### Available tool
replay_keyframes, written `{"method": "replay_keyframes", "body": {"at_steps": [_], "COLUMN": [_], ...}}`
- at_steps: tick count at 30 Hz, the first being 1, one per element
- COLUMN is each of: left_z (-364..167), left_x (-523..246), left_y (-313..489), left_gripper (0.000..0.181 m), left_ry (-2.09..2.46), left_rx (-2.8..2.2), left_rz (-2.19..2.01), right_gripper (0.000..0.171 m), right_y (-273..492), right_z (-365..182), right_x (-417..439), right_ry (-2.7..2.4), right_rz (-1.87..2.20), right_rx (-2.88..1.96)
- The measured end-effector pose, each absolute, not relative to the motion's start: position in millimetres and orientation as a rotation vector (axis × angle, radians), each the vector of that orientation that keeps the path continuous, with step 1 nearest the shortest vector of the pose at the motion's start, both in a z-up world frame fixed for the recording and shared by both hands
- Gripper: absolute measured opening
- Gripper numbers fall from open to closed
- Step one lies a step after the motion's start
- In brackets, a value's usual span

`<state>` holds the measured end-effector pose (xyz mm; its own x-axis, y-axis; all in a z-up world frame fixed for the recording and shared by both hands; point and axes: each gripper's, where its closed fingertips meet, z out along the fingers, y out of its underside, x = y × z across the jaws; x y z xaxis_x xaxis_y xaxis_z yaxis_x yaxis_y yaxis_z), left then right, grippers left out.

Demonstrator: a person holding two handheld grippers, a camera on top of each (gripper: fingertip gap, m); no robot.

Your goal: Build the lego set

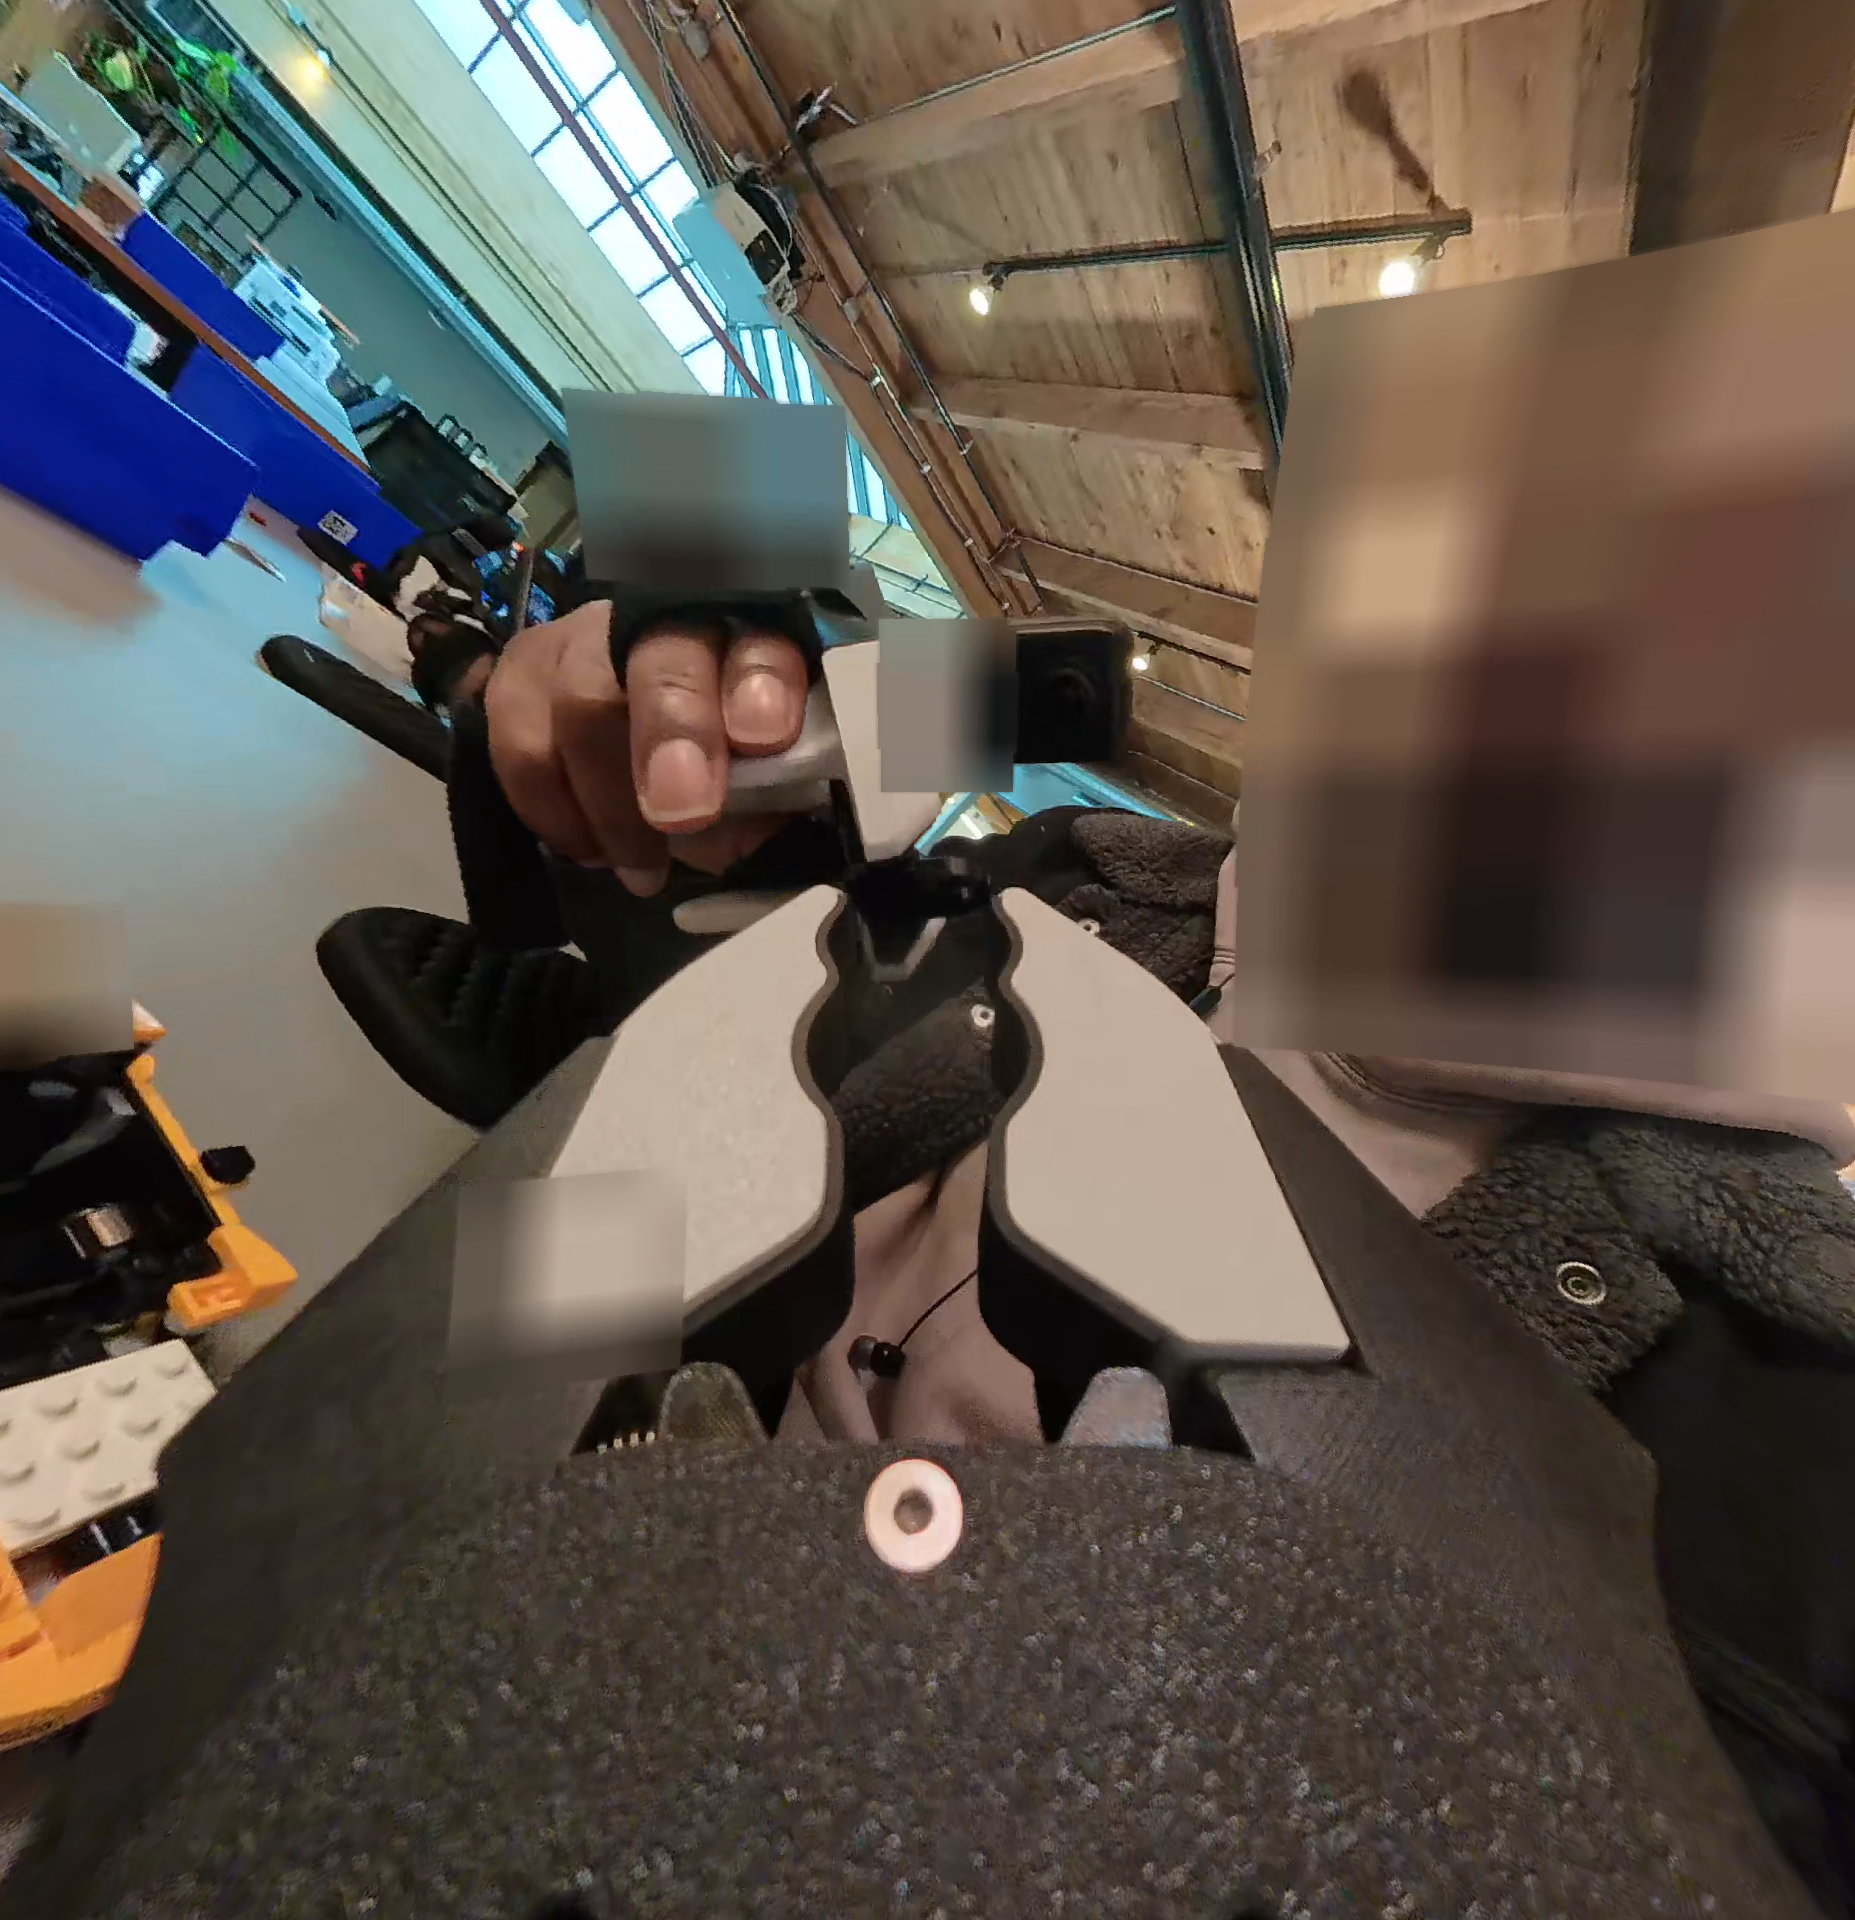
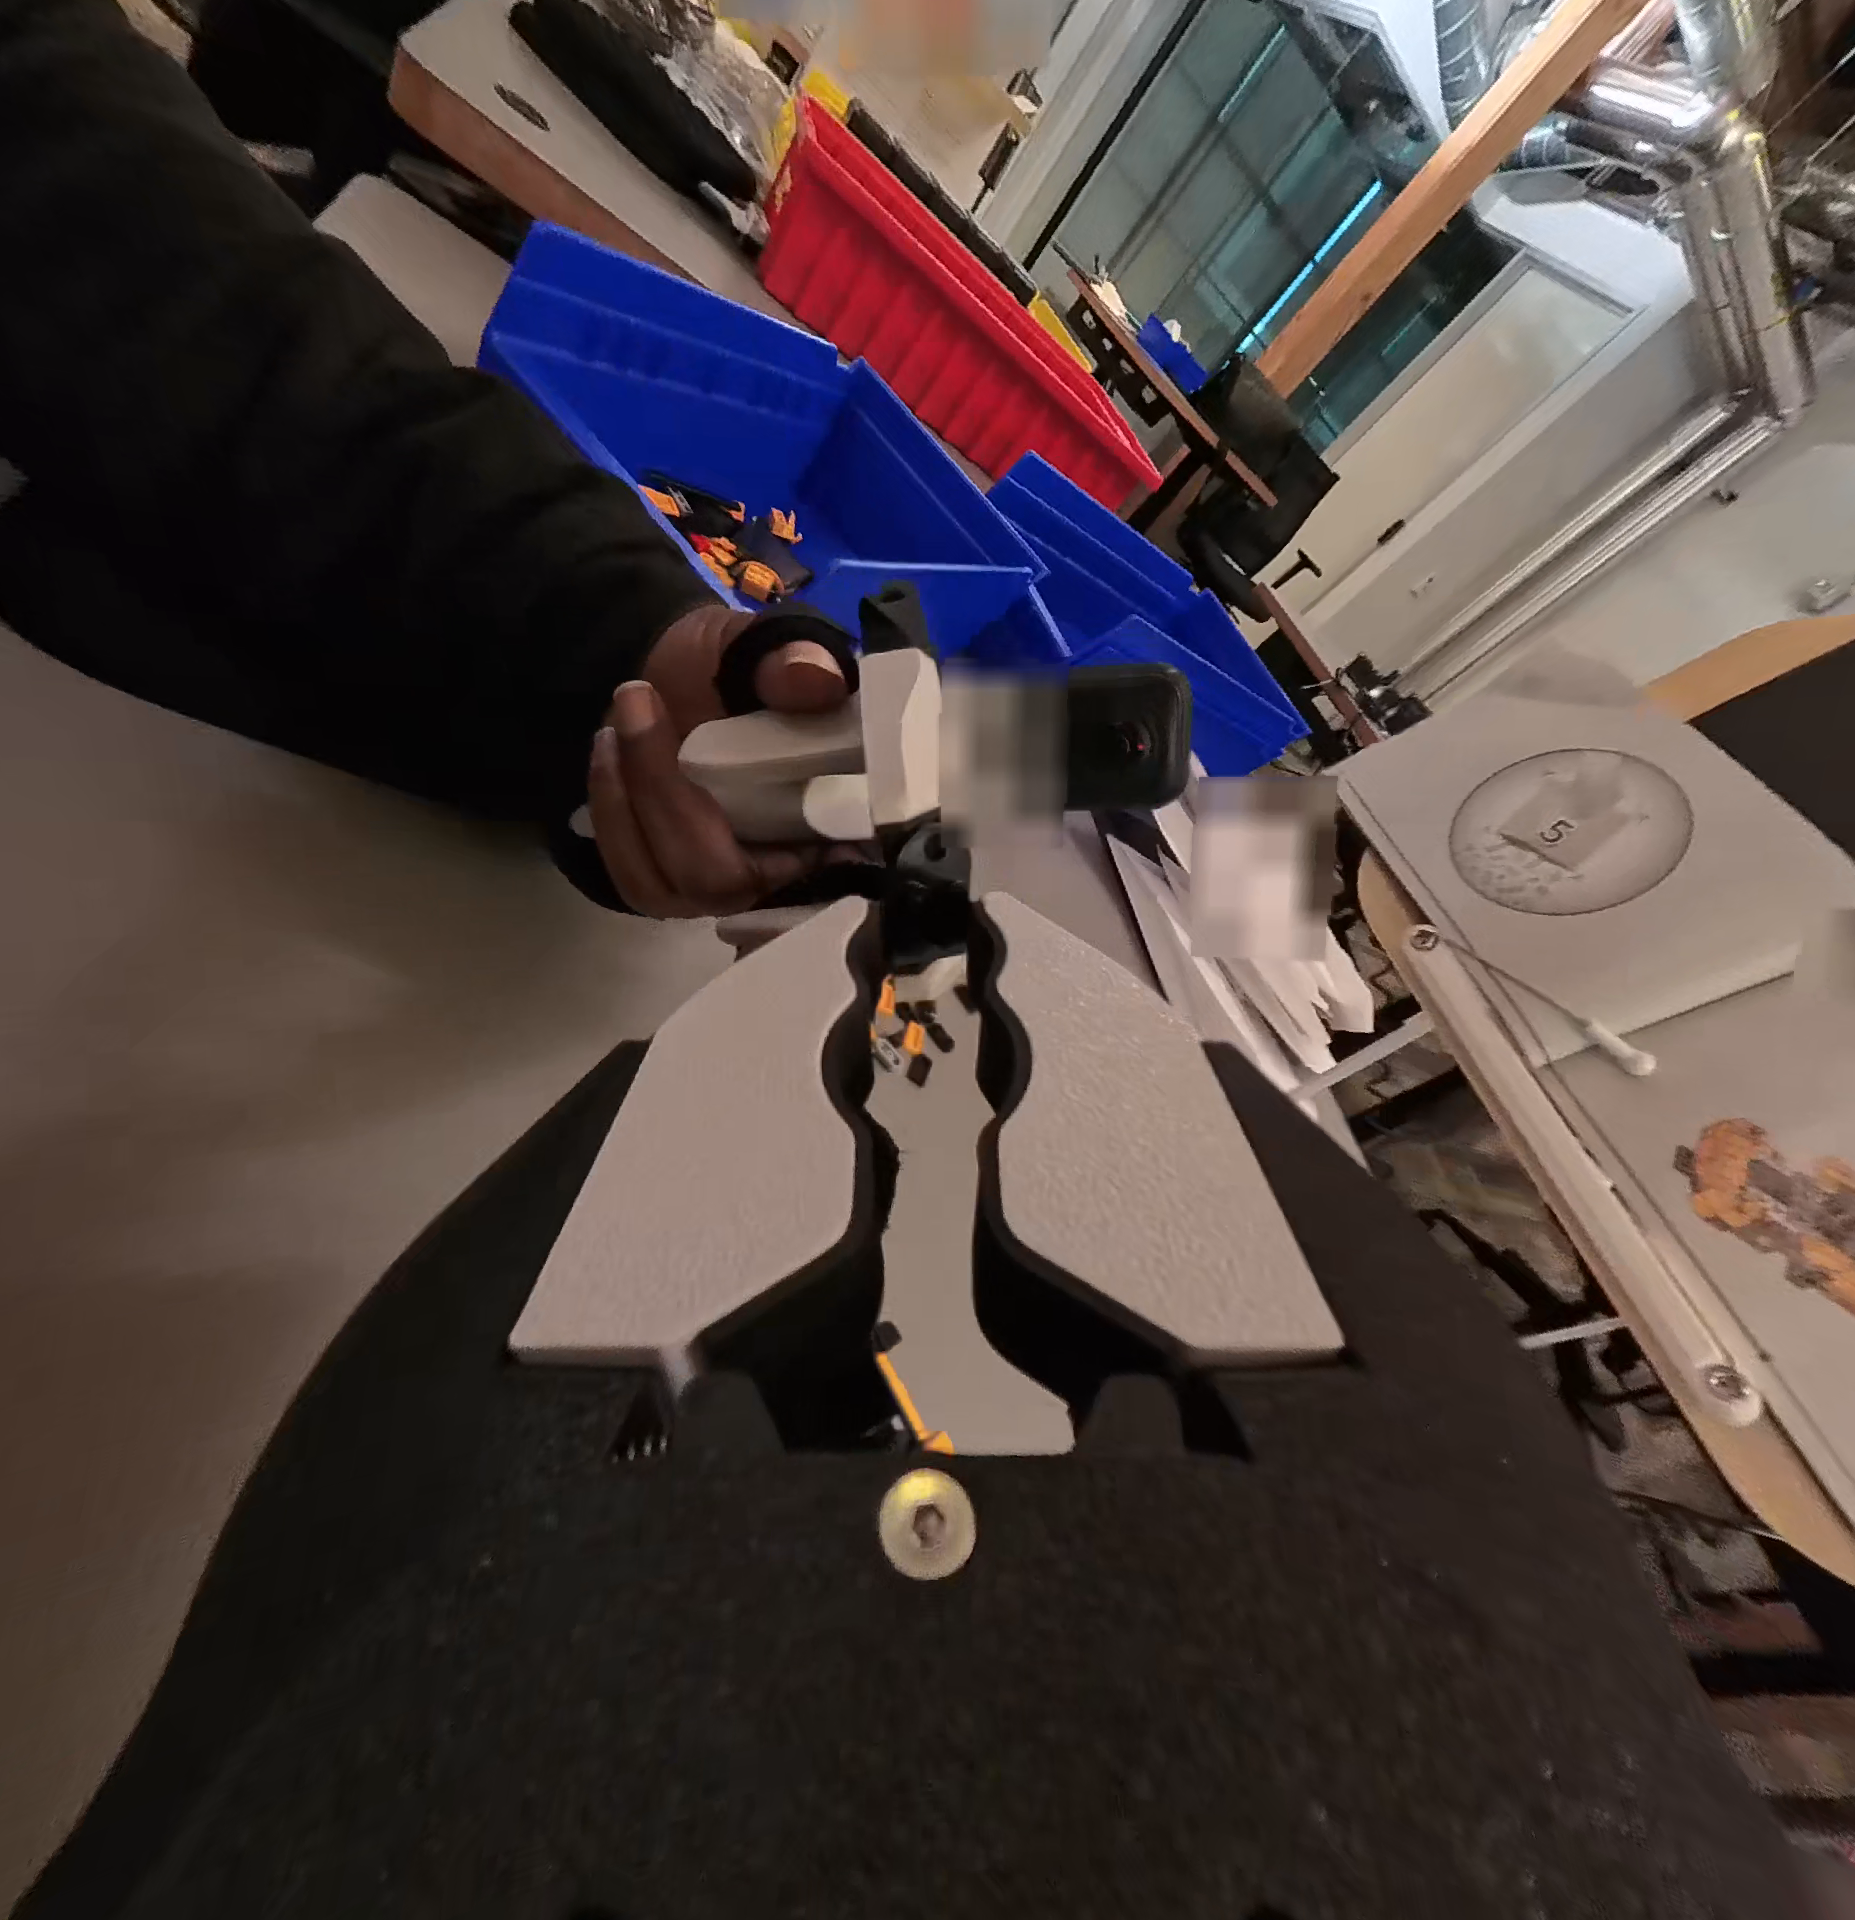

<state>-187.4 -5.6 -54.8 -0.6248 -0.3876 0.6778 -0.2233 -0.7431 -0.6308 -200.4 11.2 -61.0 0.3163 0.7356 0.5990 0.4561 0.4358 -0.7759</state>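
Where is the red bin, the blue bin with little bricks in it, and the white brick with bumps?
Red bin (image 2: 933, 312): right wrist view, on its ribbed side wall.
Blue bin (image 2: 694, 374): right wrist view, on its back wall.
White brick (image 1: 66, 1423): left wrist view, on its studded top.

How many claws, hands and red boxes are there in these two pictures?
Claws: 2, the left claw and the right claw
Hands: 2, the left hand and the right hand
Red box: 1
Total: 5
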Motion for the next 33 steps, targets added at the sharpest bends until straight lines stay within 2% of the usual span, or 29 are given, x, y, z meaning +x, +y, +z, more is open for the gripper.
{"method": "replay_keyframes", "body": {"at_steps": [11, 17, 21, 30, 33], "left_z": [-58, -91, -124, -161, -173], "left_x": [-195, -192, -186, -184, -181], "left_y": [0, 37, 47, 57, 51], "left_gripper": [0.023, 0.029, 0.035, 0.035, 0.045], "left_ry": [1.047, 1.055, 1.198, 1.353, 1.440], "left_rx": [-1.313, -1.531, -1.657, -1.728, -1.729], "left_rz": [-2.503, -2.000, -1.605, -1.210, -1.106], "right_gripper": [0.014, 0.014, 0.014, 0.014, 0.014], "right_y": [14, 44, 87, 126, 117], "right_z": [-64, -78, -113, -175, -177], "right_x": [-205, -174, -140, -127, -124], "right_ry": [-1.329, -1.351, -1.450, -1.767, -1.808], "right_rz": [0.349, 0.308, 0.248, 0.217, 0.222], "right_rx": [-1.218, -1.363, -1.570, -1.804, -1.811]}}
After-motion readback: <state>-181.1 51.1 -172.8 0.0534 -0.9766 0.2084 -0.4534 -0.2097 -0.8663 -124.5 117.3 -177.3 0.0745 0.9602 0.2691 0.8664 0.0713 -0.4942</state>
